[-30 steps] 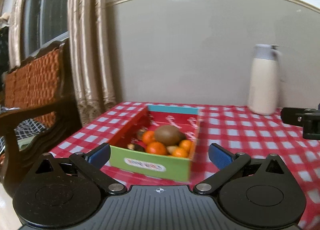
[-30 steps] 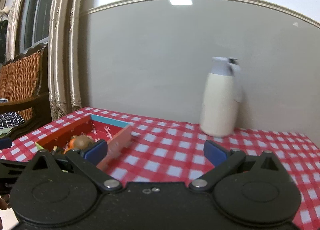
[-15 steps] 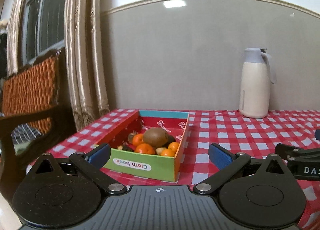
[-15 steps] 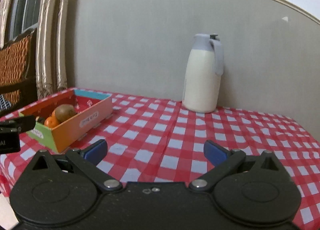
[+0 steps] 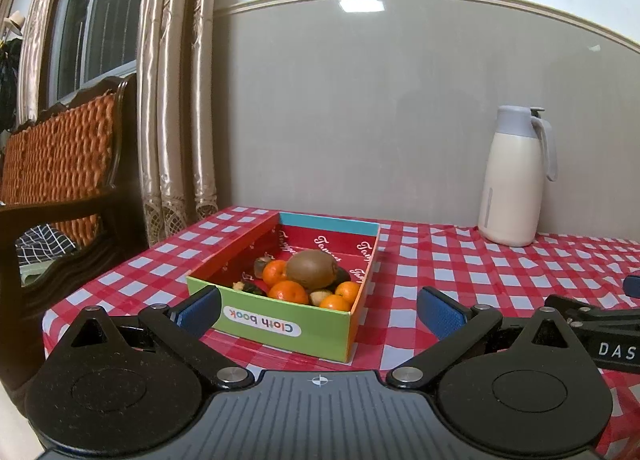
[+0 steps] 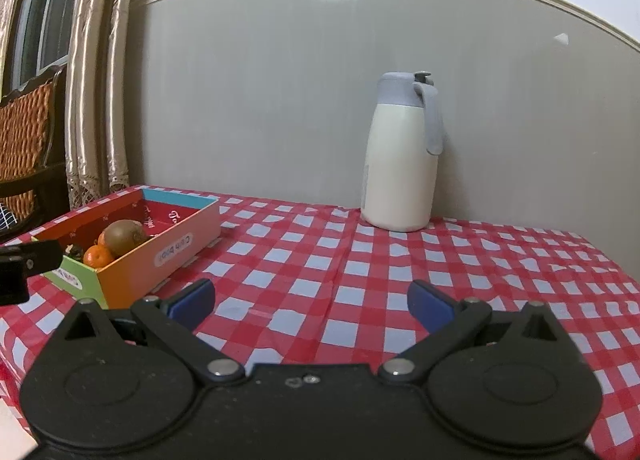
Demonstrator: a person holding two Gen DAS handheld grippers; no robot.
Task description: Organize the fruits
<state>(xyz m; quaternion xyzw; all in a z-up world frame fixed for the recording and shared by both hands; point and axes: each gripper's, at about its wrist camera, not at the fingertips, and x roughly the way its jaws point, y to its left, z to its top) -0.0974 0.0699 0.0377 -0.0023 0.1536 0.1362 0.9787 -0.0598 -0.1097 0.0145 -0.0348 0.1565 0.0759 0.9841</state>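
Left wrist view
Left gripper [image 5: 318,310]: spread wide, blue pads apart, nothing between them; it hovers just before the near end of the box.
Box [image 5: 280,322]: open cardboard tray, green front wall, red inside, blue far wall, lying near the table's left edge.
Fruit: fuzzy brown kiwi [image 5: 312,269] sits on top of glossy round oranges [image 5: 289,292], piled at the near end; the far half of the box is bare.
Table [image 5: 460,272]: red-and-white checked cloth, slightly wrinkled, open to the right of the box.
Jug [image 5: 516,176]: smooth cream body, grey lid and handle, upright by the wall, well apart from the box.
Chair [image 5: 60,164]: dark carved wood, orange woven back, beside the table's left edge.

Right wrist view
Right gripper [image 6: 311,302]: released, empty, over bare cloth right of the box.
Curtain [image 6: 96,72]: shiny beige folds at the far left corner.
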